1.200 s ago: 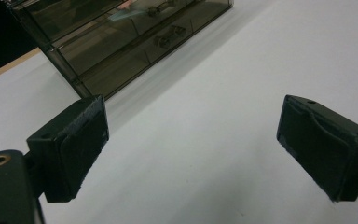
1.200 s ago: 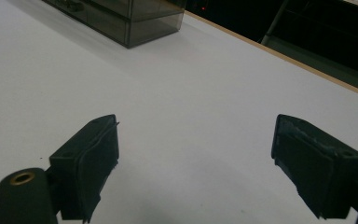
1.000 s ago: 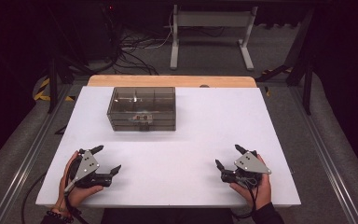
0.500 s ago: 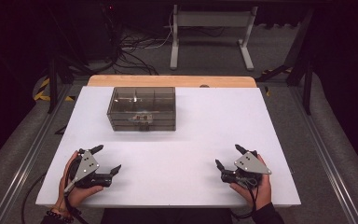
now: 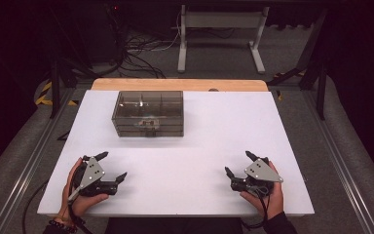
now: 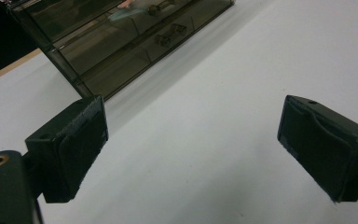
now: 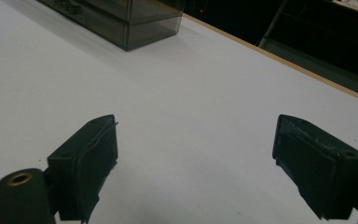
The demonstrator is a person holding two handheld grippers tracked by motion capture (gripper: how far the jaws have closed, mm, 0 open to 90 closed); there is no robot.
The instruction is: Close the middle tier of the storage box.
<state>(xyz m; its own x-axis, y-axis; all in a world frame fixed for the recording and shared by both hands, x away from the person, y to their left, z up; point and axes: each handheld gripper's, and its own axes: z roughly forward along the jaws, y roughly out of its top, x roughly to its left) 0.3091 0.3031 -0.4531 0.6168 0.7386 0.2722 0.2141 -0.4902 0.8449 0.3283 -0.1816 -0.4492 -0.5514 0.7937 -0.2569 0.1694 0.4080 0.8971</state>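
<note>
I have both claws low over the white table (image 5: 199, 146), near its close edge and well apart from each other; the left gripper (image 5: 112, 165) sits in the person's left hand (image 5: 80, 187), the right gripper (image 5: 238, 163) in the right hand (image 5: 263, 192). Both are spread wide with nothing between the jaws; in the left gripper view I see bare white table across the whole gap of the left gripper (image 6: 191, 140), and the right gripper view gives me the same between the jaws of the right gripper (image 7: 196, 154).

The smoky transparent box (image 5: 148, 113) stands ahead of the left claw and somewhat to its inner side, well apart from it; from the right claw it lies far ahead and off toward the other hand. Through the left gripper view I see the box (image 6: 121, 42) as stacked shallow trays with dividers, with a few small dark items inside; I cannot tell what they are. In the right gripper view one corner of the box (image 7: 135, 21) shows ahead, beyond the jaw on that view's left; a wooden strip (image 5: 180, 85) runs along the table's far edge behind the box.
</note>
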